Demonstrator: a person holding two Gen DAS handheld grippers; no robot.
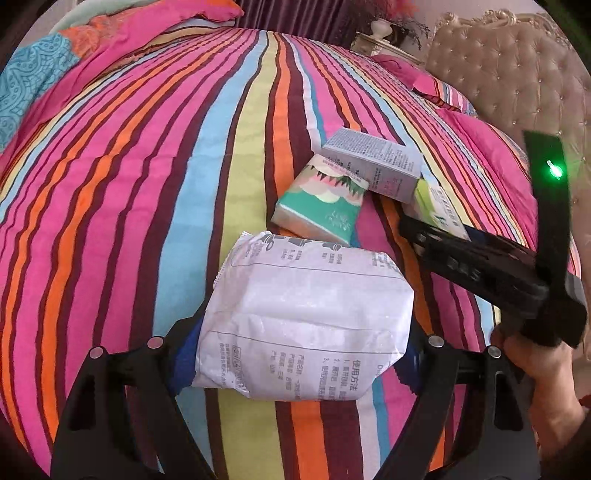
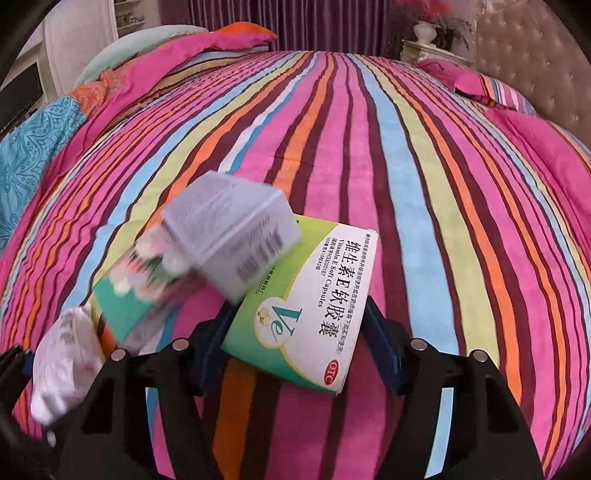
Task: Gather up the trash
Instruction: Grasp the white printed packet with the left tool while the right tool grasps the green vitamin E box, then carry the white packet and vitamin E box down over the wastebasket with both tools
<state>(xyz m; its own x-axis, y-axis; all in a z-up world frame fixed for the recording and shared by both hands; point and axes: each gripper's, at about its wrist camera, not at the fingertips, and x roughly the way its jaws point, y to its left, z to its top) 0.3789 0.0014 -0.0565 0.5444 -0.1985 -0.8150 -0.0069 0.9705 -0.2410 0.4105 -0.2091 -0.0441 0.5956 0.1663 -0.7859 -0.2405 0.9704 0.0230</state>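
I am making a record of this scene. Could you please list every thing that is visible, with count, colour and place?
white packet: 1, white with grey print, between left gripper fingers
green tissue pack: 1, green and pink, beyond the packet
pale box: 1, lavender-grey, lying over the tissue pack and the vitamin box
vitamin E box: 1, green and white, between right gripper fingers
bedspread: 1, multicolour stripes, under everything
headboard: 1, beige tufted, far right
vase: 1, white, on nightstand
left gripper: 1, black
right gripper: 1, black

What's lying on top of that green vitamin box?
A pale lilac carton rests on the vitamin box's far corner, tilted. The part of the label under it is hidden, as is whatever lies beneath the vitamin box.
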